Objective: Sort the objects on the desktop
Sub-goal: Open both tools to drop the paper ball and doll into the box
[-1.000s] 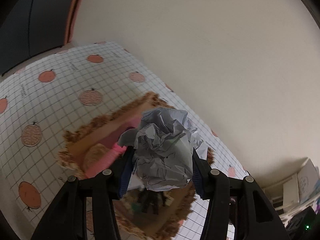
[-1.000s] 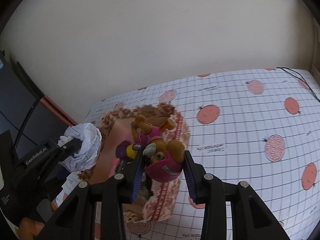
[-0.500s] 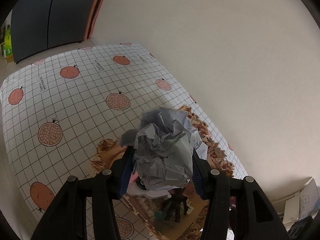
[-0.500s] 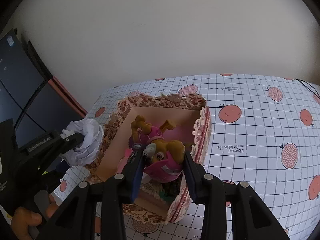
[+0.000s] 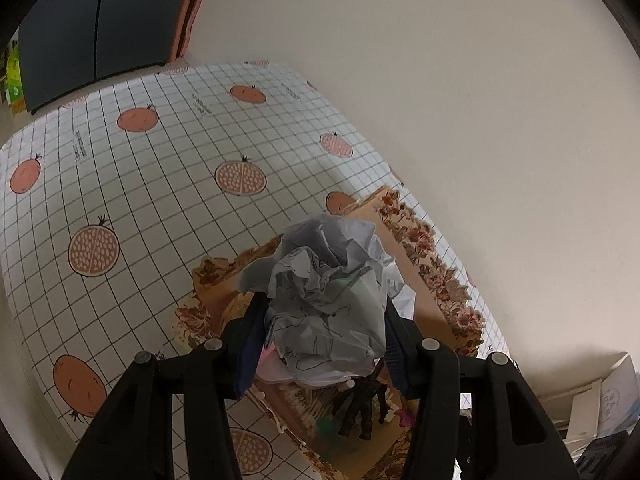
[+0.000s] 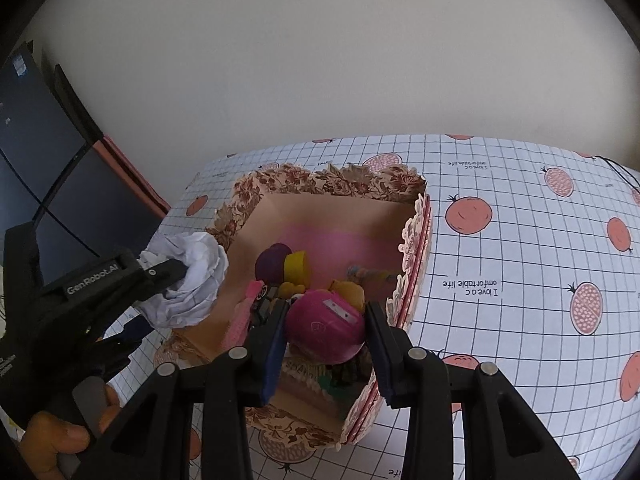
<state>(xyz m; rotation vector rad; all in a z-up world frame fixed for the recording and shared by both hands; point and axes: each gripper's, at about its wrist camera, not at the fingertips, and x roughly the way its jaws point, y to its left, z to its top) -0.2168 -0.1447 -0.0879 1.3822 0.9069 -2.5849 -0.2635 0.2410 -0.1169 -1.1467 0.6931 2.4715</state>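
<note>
Right wrist view: we judge sorting nearly done; the box point(image 6: 328, 216) holds several toys, and the table point(image 6: 520, 280) to its right is bare. Left hand-held gripper point(image 6: 176, 276) clamps crumpled paper point(image 6: 192, 280) at the box's left edge; right hand-held gripper point(image 6: 326, 328) clamps a toy dog point(image 6: 324, 324) over the box; neither is released yet.

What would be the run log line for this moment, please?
left gripper: shut on crumpled paper | right gripper: shut on toy dog | both over floral box | nothing released
</note>
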